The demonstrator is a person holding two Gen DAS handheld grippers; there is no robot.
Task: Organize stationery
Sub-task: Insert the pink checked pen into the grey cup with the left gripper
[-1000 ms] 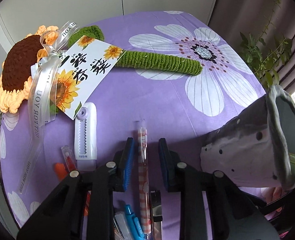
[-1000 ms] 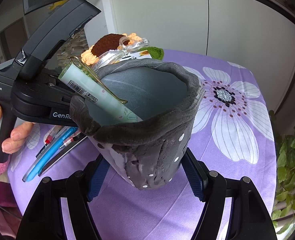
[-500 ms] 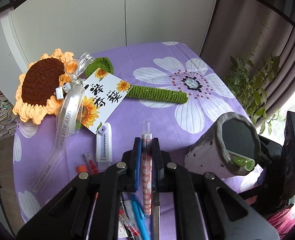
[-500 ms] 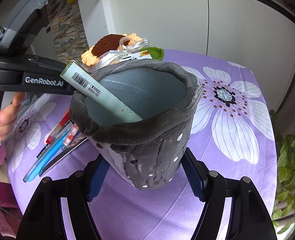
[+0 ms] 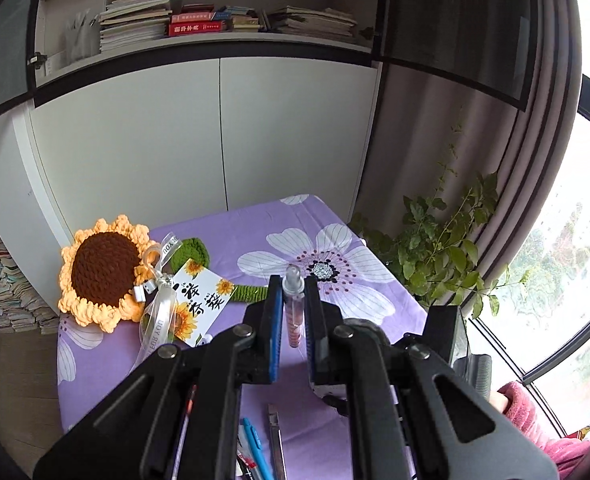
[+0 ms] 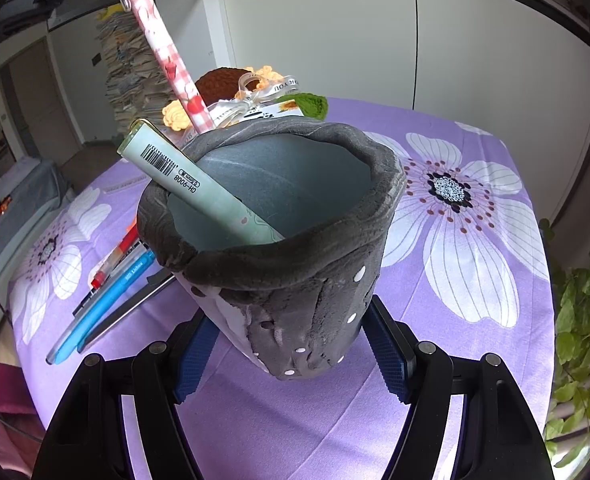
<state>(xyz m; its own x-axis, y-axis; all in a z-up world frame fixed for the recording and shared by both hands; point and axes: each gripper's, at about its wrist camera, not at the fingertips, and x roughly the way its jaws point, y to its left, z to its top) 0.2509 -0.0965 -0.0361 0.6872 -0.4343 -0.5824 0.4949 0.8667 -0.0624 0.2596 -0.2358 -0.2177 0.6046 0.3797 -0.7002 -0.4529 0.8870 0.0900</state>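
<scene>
My left gripper (image 5: 293,300) is shut on a pink checked pen (image 5: 293,312) and holds it high above the purple flowered table (image 5: 255,236). In the right wrist view that pen (image 6: 163,52) hangs tilted above the far left rim of the grey pen cup (image 6: 287,248). My right gripper (image 6: 291,354) is shut on the cup's lower body and tilts it toward me. A pale green pen (image 6: 199,188) leans inside the cup. Several pens, among them a blue pen (image 6: 103,308), lie on the table left of the cup.
A crocheted sunflower (image 5: 103,272) with a ribbon and a card (image 5: 199,300) lies at the table's far left. White cupboards stand behind the table. A leafy plant (image 5: 439,248) stands off the right edge. More pens (image 5: 255,448) lie near the front edge.
My left gripper has lifted the pink checked pen off the table and raised it high. The pen now hangs above the cup's rim. The right gripper and cup have stayed put.
</scene>
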